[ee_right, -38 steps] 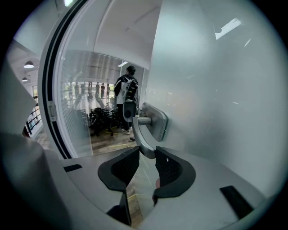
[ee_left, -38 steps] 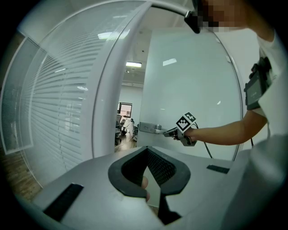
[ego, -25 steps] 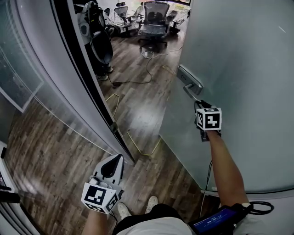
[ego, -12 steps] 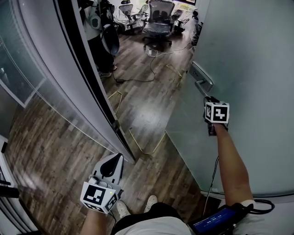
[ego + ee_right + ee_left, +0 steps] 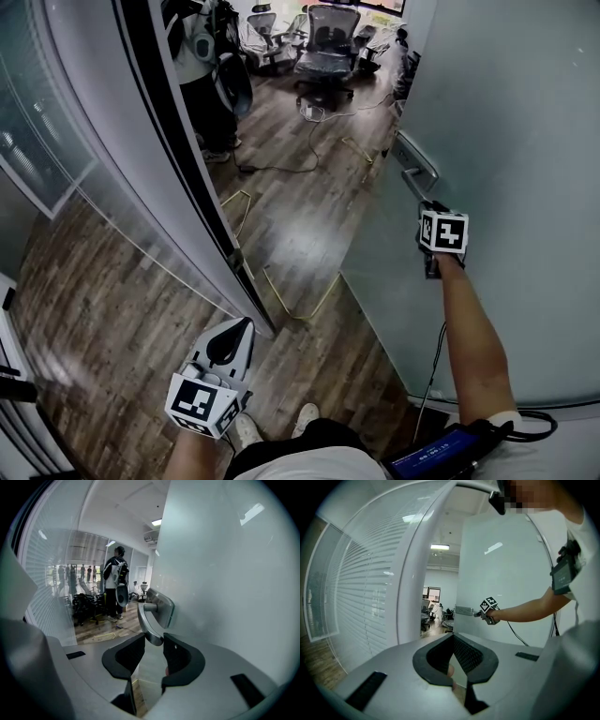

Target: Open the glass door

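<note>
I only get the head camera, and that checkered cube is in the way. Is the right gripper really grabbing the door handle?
Observer: Yes. In the right gripper view, the right gripper has its jaws closed on the very end of the door handle.
Operator: Is the other one holding something too?
Observer: No. The left gripper view shows the left gripper with its jaws together and nothing in them.
Operator: Is the light on in that room?
Observer: Yes. The left gripper view shows a ceiling lamp glowing past the doorway.

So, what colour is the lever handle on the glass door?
Silver, like brushed metal. The handle shows best in the right gripper view.
</note>
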Tool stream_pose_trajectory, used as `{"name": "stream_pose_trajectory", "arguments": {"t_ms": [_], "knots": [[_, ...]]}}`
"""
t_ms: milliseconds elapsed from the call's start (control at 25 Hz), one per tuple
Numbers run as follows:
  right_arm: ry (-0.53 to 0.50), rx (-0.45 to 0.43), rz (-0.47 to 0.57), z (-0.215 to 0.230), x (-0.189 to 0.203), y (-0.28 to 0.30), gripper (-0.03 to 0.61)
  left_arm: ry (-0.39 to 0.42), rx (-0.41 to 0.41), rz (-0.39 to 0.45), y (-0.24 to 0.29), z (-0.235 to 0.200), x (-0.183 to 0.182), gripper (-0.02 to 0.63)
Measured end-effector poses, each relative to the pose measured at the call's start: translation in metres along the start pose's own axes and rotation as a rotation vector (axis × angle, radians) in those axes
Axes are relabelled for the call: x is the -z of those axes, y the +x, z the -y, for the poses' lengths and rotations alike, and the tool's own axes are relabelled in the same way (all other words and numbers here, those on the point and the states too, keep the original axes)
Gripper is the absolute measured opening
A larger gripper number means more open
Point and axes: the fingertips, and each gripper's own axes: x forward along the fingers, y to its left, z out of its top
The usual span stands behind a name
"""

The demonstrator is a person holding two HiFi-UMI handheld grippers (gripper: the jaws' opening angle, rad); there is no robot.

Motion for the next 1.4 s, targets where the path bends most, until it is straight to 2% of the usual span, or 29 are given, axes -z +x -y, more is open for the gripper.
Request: {"name": "stream_pose_trajectory", "arguments": {"t_ms": [120,280,520,680,760,880,1040,1240,1400], "knots": [[0.003,0.034,0.093,0.002,-0.011,-0.010,0.121,0.004,0.005,0.007,0.001,-0.002,-0.001,-0.002],[-0.008,0.059,0.245,0.002,-0.037,-0.054,0.127,0.008,0.029,0.018,0.000,0.002,0.001,-0.002],[-0.010,0.056,0.433,-0.014,-0.082,-0.147,0.127,0.027,0.097,0.048,-0.005,0.012,-0.014,-0.002],[0.003,0.058,0.523,-0.059,-0.108,-0.237,0.127,0.026,0.140,0.073,-0.048,0.001,-0.025,-0.002],[0.020,0.047,0.556,-0.077,-0.110,-0.270,0.126,0.024,0.157,0.085,-0.059,-0.003,-0.024,-0.002],[0.056,0.028,0.620,-0.082,-0.110,-0.302,0.122,0.012,0.174,0.104,-0.052,-0.001,-0.027,-0.002],[0.097,0.043,0.676,-0.086,-0.110,-0.348,0.036,0.022,0.202,0.119,-0.057,0.004,-0.040,-0.002],[0.098,0.091,0.692,-0.151,-0.080,-0.426,0.010,0.040,0.265,0.127,-0.124,-0.015,-0.027,-0.002],[0.100,0.096,0.677,-0.186,-0.066,-0.465,0.004,0.040,0.286,0.109,-0.159,-0.025,-0.022,-0.002]]}}
